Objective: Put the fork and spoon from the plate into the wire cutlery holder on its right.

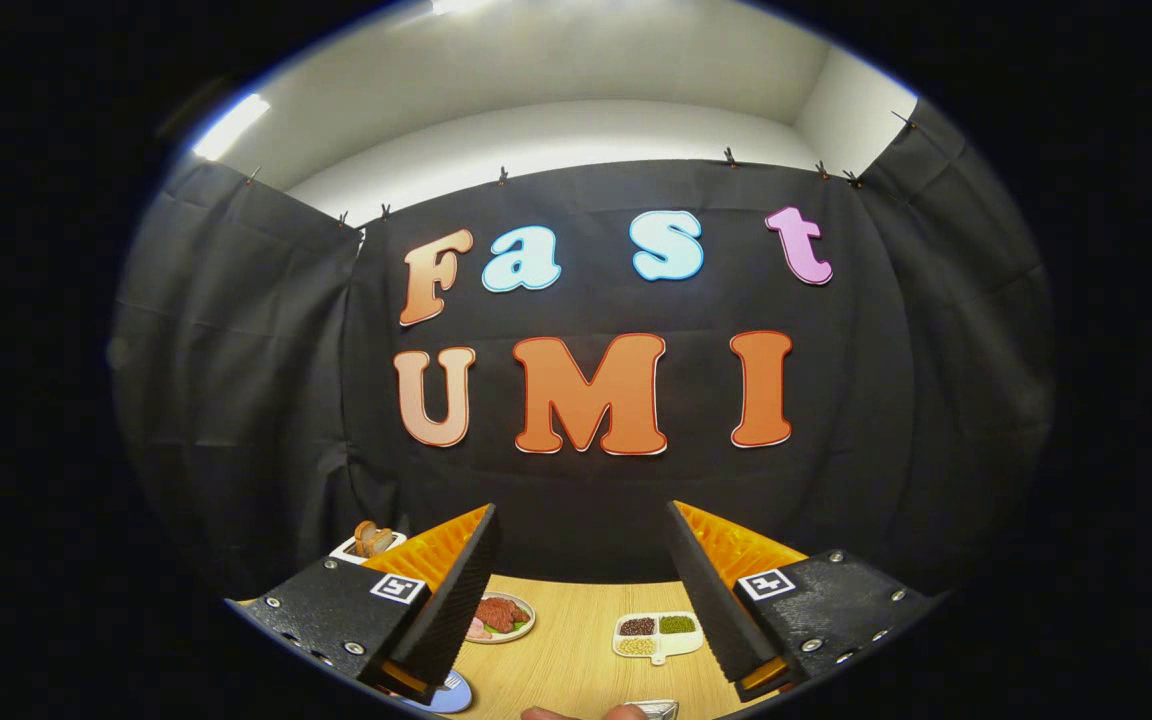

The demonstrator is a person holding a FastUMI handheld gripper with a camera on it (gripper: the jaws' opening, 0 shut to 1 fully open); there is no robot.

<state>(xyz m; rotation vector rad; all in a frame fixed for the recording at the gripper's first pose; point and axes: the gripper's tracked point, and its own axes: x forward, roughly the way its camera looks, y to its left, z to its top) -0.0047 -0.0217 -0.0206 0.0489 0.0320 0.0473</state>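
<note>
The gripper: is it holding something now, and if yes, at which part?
Nothing is held. The gripper is open, its fingers wide apart with only the wooden table showing between them, a divided dish of beans just ahead.

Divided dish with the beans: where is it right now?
On the wooden table, the divided dish sits between the open gripper's fingers, close to the right finger, across from the plate of meat.

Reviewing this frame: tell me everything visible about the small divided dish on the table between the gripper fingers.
The divided dish is a pale, glossy, tray-like piece with rounded corners, lying flat on the wooden table. Three compartments hold dark reddish-brown, green and yellowish grains. It sits beyond the open gripper, nearer the right-hand finger, touching nothing else.
</note>
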